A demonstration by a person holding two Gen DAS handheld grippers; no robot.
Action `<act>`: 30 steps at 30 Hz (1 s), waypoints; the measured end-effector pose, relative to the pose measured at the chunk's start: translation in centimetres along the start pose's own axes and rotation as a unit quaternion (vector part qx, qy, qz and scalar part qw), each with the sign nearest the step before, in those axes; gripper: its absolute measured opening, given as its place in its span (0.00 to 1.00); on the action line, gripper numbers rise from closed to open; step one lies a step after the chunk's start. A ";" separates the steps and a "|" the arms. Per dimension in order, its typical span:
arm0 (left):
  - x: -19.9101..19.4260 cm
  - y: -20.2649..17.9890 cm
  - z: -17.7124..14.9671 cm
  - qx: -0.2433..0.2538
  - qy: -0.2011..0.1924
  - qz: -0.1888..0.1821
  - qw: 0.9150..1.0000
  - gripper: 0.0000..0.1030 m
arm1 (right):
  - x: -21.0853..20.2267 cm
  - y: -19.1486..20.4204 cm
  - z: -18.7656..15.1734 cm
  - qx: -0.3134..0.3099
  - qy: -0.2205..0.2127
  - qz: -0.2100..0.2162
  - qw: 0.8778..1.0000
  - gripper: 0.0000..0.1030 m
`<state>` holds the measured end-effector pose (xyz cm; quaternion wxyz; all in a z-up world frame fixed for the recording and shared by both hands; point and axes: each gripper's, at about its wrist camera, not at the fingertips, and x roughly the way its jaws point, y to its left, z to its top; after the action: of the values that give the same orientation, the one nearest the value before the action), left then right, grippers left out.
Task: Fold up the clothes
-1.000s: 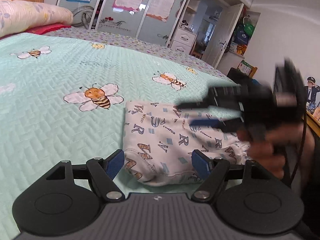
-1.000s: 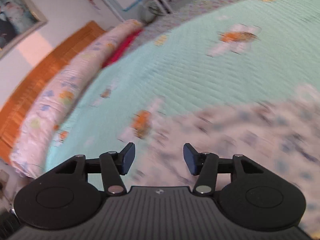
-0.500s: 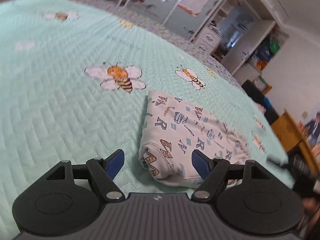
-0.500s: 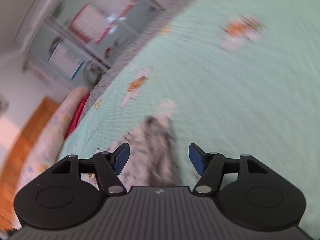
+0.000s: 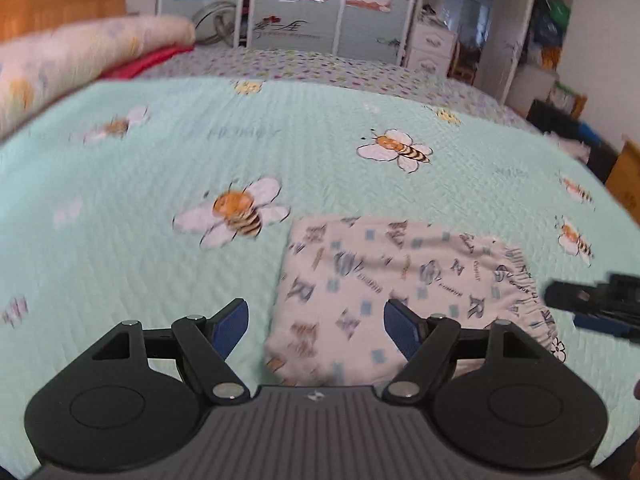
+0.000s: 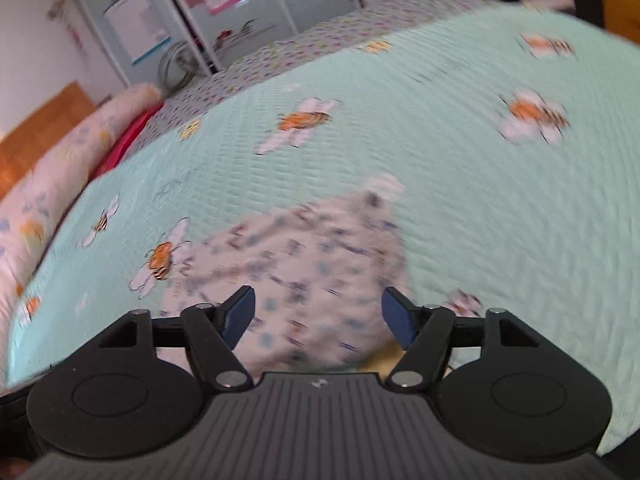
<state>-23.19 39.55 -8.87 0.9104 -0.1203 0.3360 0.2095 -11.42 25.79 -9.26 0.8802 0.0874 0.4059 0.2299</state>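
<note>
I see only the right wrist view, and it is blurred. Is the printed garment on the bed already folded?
Observer: Yes. The left wrist view shows the folded garment as a compact rectangle on the bee bedspread.
Operator: Does the left gripper hold it?
Observer: No, the left gripper is open and grips nothing.
Operator: And my right gripper?
Observer: The right gripper is beside the garment's elastic edge; its jaws have just been opening, nothing gripped.

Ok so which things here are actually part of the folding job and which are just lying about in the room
Part of the job:
- folded garment with letter print, lying on the bedspread
- left gripper, open
- right gripper, open, its jaws just opening, nothing between them

Just lying about:
- long pillow
- red cloth beside it
- wardrobe
- drawers
</note>
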 end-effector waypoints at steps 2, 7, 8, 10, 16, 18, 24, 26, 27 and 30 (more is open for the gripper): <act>-0.3 -0.7 0.2 0.010 -0.001 0.003 1.000 0.76 | -0.3 1.4 0.3 -0.014 0.003 -0.017 1.000 0.69; -0.9 -1.7 -0.1 0.023 0.001 0.003 1.000 0.76 | -0.9 3.4 -0.1 -0.050 0.009 -0.043 0.998 0.69; -0.9 -1.6 -0.3 0.023 0.004 0.002 1.000 0.76 | -1.0 3.5 -0.3 -0.052 0.011 -0.046 0.998 0.69; -0.9 -1.6 -0.5 0.022 0.008 0.001 1.000 0.76 | -1.0 3.7 -0.6 -0.054 0.014 -0.051 0.997 0.69; -0.8 -1.8 -0.4 0.020 0.012 -0.002 1.000 0.76 | -1.4 4.2 -1.1 -0.062 0.015 -0.053 0.997 0.69; -0.9 -1.7 -0.3 0.020 0.013 -0.003 1.000 0.76 | -1.5 4.5 -1.2 -0.069 0.014 -0.053 0.996 0.69; -0.9 -1.8 -0.3 0.021 0.015 -0.005 1.000 0.76 | -1.5 4.6 -1.3 -0.072 0.015 -0.049 0.996 0.69; -0.8 -1.9 -0.3 0.022 0.016 -0.007 1.000 0.76 | -1.6 4.7 -1.3 -0.072 0.014 -0.048 0.996 0.69; -0.8 -1.9 -0.3 0.023 0.017 -0.008 1.000 0.76 | -1.6 4.7 -1.3 -0.072 0.014 -0.048 0.996 0.69; -0.7 -2.0 -0.4 0.025 0.018 -0.009 0.999 0.76 | -1.6 4.7 -1.4 -0.071 0.015 -0.047 0.996 0.69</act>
<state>-22.95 37.41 -8.55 0.9086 -0.1045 0.3564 0.1912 -14.91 29.12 -7.49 0.8879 0.0024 0.4051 0.2179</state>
